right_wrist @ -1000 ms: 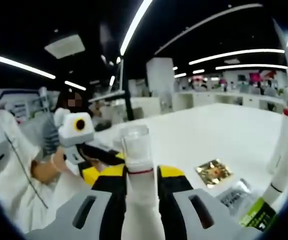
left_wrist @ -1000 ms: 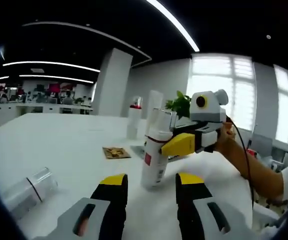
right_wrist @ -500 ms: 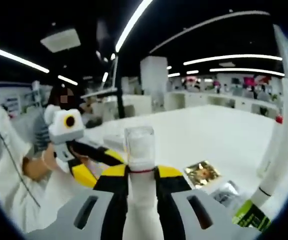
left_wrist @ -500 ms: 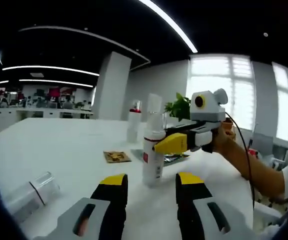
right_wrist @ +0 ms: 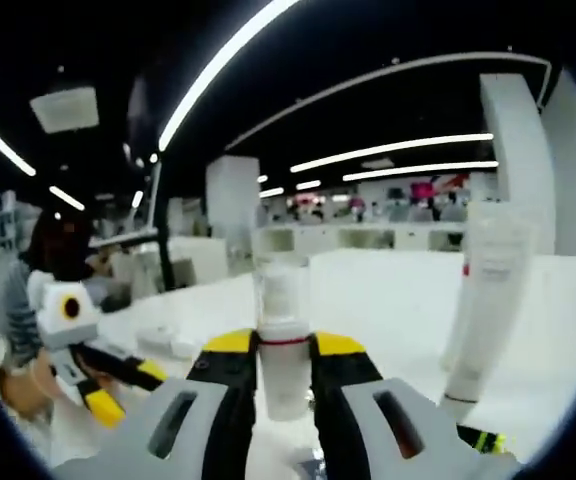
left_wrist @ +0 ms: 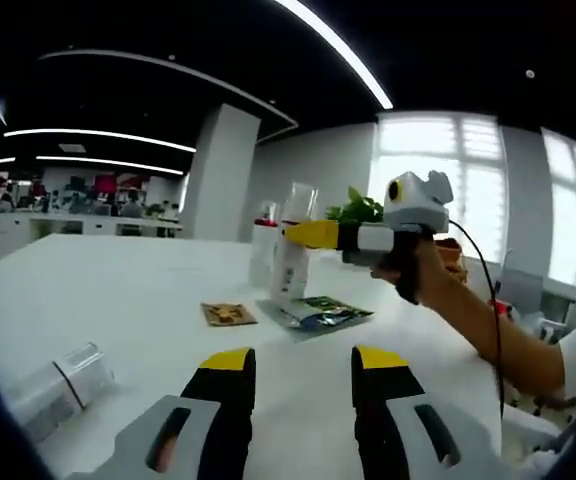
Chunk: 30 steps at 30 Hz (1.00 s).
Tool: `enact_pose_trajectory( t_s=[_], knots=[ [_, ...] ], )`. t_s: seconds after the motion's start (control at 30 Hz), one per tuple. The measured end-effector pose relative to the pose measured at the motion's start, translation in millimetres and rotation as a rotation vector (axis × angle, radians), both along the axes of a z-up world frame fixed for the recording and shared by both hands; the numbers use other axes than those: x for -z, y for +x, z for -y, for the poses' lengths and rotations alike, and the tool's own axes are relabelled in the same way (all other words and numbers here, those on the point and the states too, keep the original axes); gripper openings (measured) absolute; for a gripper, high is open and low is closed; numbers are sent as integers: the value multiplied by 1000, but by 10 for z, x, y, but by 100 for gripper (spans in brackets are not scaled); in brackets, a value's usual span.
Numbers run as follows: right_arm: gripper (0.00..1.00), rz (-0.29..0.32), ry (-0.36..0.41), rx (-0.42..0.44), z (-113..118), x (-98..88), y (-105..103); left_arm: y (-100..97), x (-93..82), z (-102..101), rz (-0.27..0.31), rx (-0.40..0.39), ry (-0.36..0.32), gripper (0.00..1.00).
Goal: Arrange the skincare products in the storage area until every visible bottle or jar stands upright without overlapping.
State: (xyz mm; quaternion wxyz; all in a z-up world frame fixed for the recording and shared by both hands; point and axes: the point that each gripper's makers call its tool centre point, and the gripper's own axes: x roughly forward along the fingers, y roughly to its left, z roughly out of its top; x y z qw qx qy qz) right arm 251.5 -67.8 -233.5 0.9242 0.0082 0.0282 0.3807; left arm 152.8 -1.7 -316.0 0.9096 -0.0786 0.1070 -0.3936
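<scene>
My right gripper (right_wrist: 284, 352) has its yellow-tipped fingers (right_wrist: 230, 345) clenched on the white pump bottle with clear cap and red neck band (right_wrist: 282, 335), holding it upright; in the left gripper view that same bottle (left_wrist: 292, 243) sits at the far part of the white counter (left_wrist: 118, 290), pinched at the yellow tip of the right gripper (left_wrist: 313, 234) with a person's hand (left_wrist: 416, 272) on the handle. My left gripper (left_wrist: 293, 365) hangs low over the counter with its fingers (left_wrist: 230, 362) released, nothing between them. Just beside the held bottle stands a white bottle with a red top (left_wrist: 264, 245), upright, partly hidden behind it. A clear cylindrical bottle with a dark band (left_wrist: 56, 388) lies on its side on the counter at the left edge of the left gripper view, well apart from the rest. A small gold-brown square sachet (left_wrist: 227, 314) and a dark green foil pouch (left_wrist: 319, 312) lie flat near the held bottle's base. In the right gripper view a tall white tube with a clear cap (right_wrist: 484, 310) stands upright to the right, and my left gripper (right_wrist: 103, 395) comes in low from the left. A green leafy plant (left_wrist: 356, 209) shows behind the right gripper.
</scene>
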Motion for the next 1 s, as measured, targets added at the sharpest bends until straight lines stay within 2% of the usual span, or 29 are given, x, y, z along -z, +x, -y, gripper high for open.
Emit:
enact_pose_trajectory(
  t_s=[0.1, 0.2, 0.27, 0.4, 0.5, 0.57, 0.63, 0.8, 1.0],
  knots=[
    [19, 23, 11, 43, 61, -82, 70, 0, 3, 10, -1, 3, 2, 39],
    [19, 32, 14, 123, 137, -141, 205, 9, 18, 11, -4, 1, 10, 39],
    [19, 25, 34, 135, 132, -168, 241, 13, 24, 11, -6, 0, 14, 39],
    [19, 30, 15, 183, 107, -180, 384, 20, 16, 5, -1, -6, 17, 39],
    [19, 36, -10, 265, 186, -187, 502, 22, 16, 7, -2, -4, 15, 39],
    [19, 42, 3, 297, 199, -231, 564, 14, 17, 21, -4, 4, 14, 39],
    [19, 47, 14, 367, 261, -277, 655, 8, 16, 31, -4, 10, 14, 39],
    [19, 26, 53, 415, 202, -309, 772, 11, 5, 21, -1, 7, 10, 39],
    [19, 22, 21, 507, 169, -271, 973, 14, -1, 23, -3, 10, 3, 39]
  ],
)
